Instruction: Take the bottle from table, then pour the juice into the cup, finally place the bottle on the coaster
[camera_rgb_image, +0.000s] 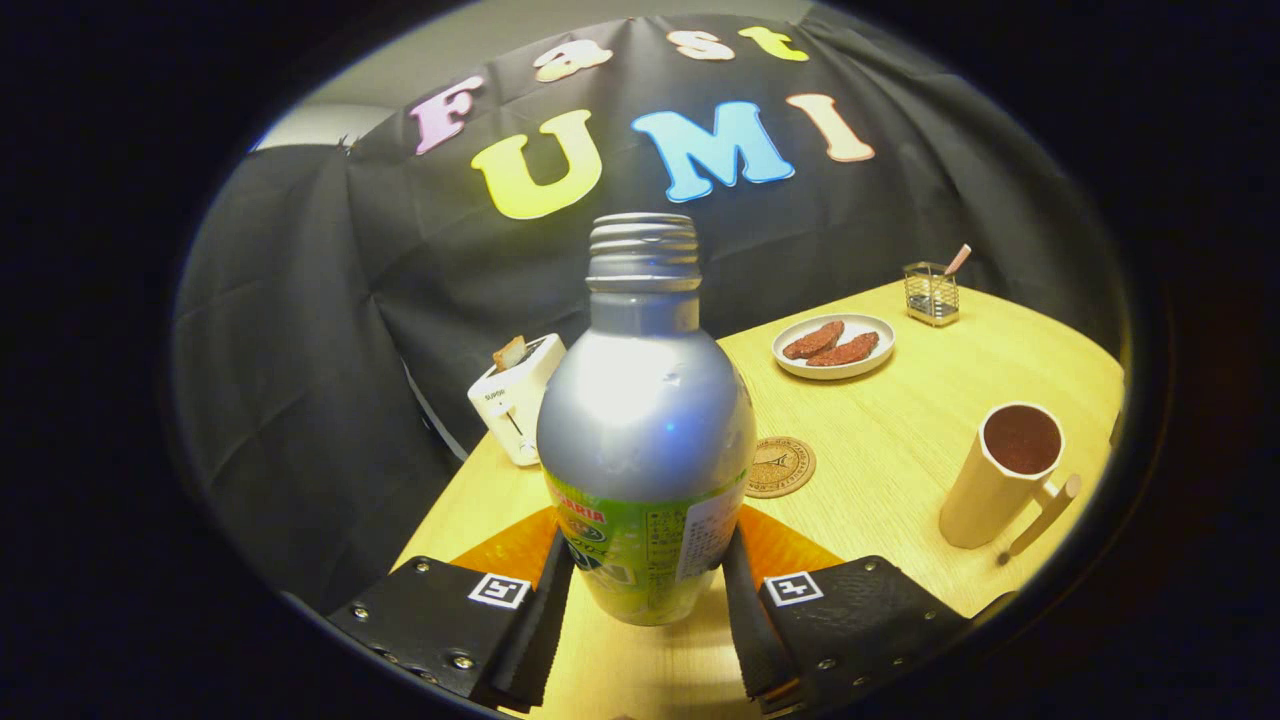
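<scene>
A silver bottle (645, 410) with a green label and a bare threaded neck, no cap on it, stands upright between my fingers. My gripper (645, 565) is shut on its lower body, one finger pressing each side of the label. I cannot tell whether its base touches the table. A round cork coaster (780, 467) lies flat just beyond the bottle, a little to its right. Farther right stands a tall cream cup (1000, 478) with a wooden handle and dark liquid inside.
An orange mat (500, 548) lies on the wooden table (900, 420) under the bottle. A white toaster (515, 398) stands beyond on the left. At the back are a plate of sausages (833, 345) and a wire holder (931, 293).
</scene>
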